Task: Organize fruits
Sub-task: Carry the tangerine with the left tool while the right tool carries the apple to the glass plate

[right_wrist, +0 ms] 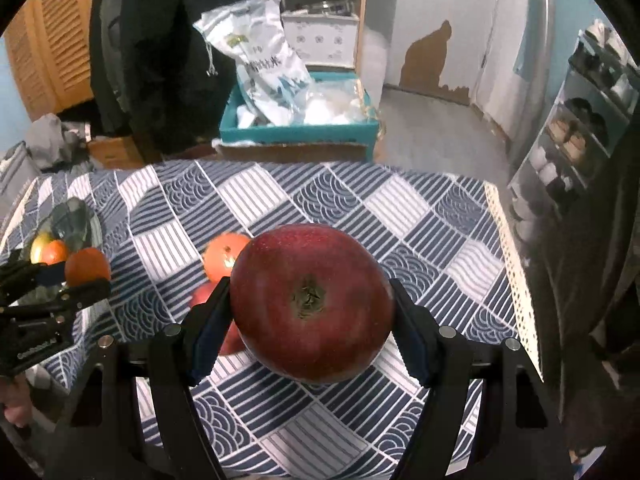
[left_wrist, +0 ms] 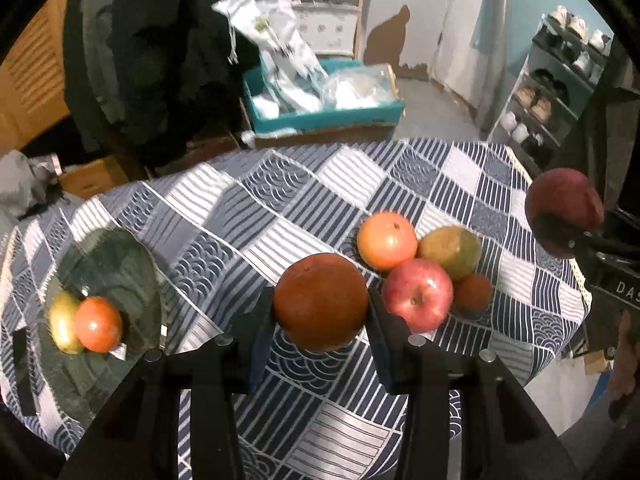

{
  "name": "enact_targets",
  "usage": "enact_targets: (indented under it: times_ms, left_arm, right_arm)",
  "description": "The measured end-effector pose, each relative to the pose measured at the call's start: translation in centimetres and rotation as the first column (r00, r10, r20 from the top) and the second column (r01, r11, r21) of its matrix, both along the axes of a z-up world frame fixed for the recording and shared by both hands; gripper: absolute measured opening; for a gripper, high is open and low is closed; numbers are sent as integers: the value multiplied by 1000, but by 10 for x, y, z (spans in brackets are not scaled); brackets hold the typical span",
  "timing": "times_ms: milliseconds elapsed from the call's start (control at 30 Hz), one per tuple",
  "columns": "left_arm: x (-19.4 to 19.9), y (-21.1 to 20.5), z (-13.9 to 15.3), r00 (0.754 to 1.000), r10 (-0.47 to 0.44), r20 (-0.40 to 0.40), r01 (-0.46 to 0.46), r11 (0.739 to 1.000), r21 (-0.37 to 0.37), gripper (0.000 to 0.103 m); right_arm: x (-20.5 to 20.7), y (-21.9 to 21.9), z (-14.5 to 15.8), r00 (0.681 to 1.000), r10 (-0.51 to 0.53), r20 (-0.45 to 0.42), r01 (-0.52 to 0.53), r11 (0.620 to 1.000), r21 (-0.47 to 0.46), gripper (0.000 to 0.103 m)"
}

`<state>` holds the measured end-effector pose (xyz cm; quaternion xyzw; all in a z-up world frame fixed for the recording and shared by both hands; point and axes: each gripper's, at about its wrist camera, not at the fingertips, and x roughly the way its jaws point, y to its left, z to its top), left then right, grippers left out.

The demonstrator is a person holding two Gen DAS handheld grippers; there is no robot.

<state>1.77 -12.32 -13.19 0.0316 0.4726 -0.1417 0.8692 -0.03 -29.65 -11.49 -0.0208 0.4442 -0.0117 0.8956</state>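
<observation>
Two fruits hang above the counter (left_wrist: 304, 200): the left gripper (left_wrist: 320, 312) clamps an orange (left_wrist: 320, 300), the right gripper (right_wrist: 312, 312) a red apple (right_wrist: 312, 304). The apple's calyx faces the camera. The bag's (right_wrist: 260, 64) print is unreadable.

A pale wall with peeling brown patches (right_wrist: 430, 60) rises above the grey floor (right_wrist: 432, 132); a light wooden shelf unit (right_wrist: 362, 12) stands beside it, a louvred wooden door (right_wrist: 52, 44) left, a loaded metal shoe rack (left_wrist: 552, 92) right.

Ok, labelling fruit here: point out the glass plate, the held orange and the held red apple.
glass plate (left_wrist: 120, 256), left wrist view, bare rim
orange (left_wrist: 320, 300), left wrist view, front face
red apple (right_wrist: 312, 304), right wrist view, near calyx
</observation>
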Motion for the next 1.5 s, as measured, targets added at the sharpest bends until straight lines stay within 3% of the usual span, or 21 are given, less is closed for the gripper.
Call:
enact_targets:
  times_ms: [600,967,1500]
  left_arm:
    - [-10,46,54,993,75,96,-70,996,-47,44]
    - [-13,74,68,984,125,128,-120,992,-50,44]
    - [-16,119,76,967,205,150,-199,978,-56,44]
  right_arm:
    - [-1,42,54,990,79,119,-80,997,3,74]
    - [6,74,78,978,127,165,-132,991,19,74]
    - [28,125,86,964,199,175,-208,977,37,74]
